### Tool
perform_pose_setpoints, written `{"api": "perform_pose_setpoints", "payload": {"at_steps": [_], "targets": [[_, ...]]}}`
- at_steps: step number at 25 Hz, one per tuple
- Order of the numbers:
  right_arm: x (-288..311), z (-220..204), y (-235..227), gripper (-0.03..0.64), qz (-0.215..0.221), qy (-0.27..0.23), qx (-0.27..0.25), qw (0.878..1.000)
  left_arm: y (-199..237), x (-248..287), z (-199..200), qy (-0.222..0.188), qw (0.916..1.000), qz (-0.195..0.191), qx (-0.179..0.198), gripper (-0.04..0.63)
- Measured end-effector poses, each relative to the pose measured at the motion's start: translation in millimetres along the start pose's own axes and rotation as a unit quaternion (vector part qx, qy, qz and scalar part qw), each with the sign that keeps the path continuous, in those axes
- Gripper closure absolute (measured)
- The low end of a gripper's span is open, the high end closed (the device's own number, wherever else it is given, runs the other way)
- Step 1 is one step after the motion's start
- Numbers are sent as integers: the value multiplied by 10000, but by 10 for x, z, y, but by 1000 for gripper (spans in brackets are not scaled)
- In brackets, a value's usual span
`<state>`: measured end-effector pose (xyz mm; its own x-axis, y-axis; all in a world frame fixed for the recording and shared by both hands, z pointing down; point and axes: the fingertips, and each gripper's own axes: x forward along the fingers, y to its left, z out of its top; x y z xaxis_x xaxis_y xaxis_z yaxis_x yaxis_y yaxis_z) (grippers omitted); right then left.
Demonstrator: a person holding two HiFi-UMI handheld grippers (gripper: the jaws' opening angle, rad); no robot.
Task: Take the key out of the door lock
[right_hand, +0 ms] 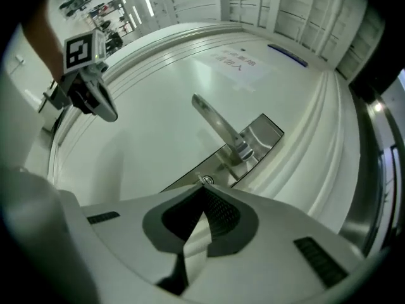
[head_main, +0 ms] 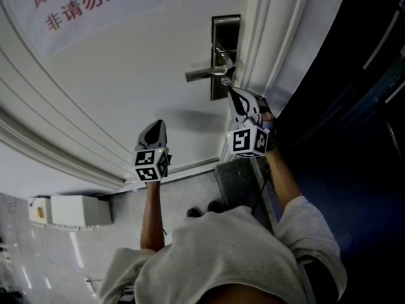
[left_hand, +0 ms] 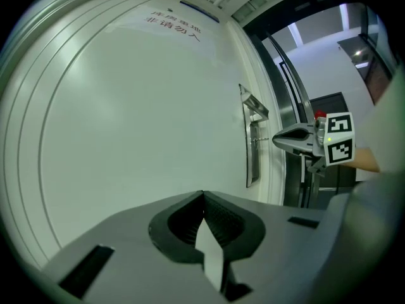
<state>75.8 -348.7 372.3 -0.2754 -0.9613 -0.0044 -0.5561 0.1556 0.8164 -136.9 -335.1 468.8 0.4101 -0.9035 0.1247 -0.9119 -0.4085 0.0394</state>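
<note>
Small silver metal key (head_main: pixel 226 80) sits in the brushed-steel lock plate (head_main: pixel 226 30), right of centre in the upper half of the head view. It is just under the straight steel lever handle (head_main: pixel 204 74) on the white panelled door (head_main: pixel 114 87). The right hand-held gripper (head_main: pixel 231 92) points up at it from below. The left hand-held gripper (head_main: pixel 155 126) hangs at centre frame, well apart from the lock, facing bare door.

In the left gripper view, that tool's own jaws meet at bottom centre with nothing between them. Right of centre the key (left_hand: pixel 261 139) shows as a short stub standing out of the plate. The right tool's closed tip is just beside its end; whether they touch is too fine to tell.

In the right gripper view, the jaws are drawn together. The key's round end (right_hand: pixel 205 180) lies just beyond their tips at mid-frame, below the lever. No clamp on it shows.

The step in hand, I judge, is the approach to the key. The next move likely calls for the right jaws to part, slide over the key's head and close firmly. The pull should run straight out along the key's axis, clear of the lever.
</note>
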Motion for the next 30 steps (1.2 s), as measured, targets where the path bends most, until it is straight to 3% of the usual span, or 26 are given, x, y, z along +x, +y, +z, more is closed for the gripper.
{"api": "perform_pose_setpoints", "payload": {"at_steps": [5, 11, 15, 17, 20, 30], "targets": [[21, -26, 58, 594, -48, 173, -1165, 9930, 5, 14, -20, 23, 10000, -23, -19, 577], [53, -71, 126, 594, -105, 293, -2571, 9659, -16, 25, -75, 75, 10000, -53, -28, 577], [50, -107, 159, 579, 74, 352, -2622, 9644, -20, 14, -85, 90, 9999, -61, -14, 577], [58, -103, 164, 477, 160, 359, -2596, 9649, -12, 14, -76, 84, 9999, -67, -11, 577], [101, -104, 154, 425, 139, 379, -2724, 9613, -5, 14, -66, 83, 9999, -76, 4, 577], [323, -106, 115, 470, -46, 333, -2943, 9551, 26, 2, -126, 147, 9999, -38, -13, 577]]}}
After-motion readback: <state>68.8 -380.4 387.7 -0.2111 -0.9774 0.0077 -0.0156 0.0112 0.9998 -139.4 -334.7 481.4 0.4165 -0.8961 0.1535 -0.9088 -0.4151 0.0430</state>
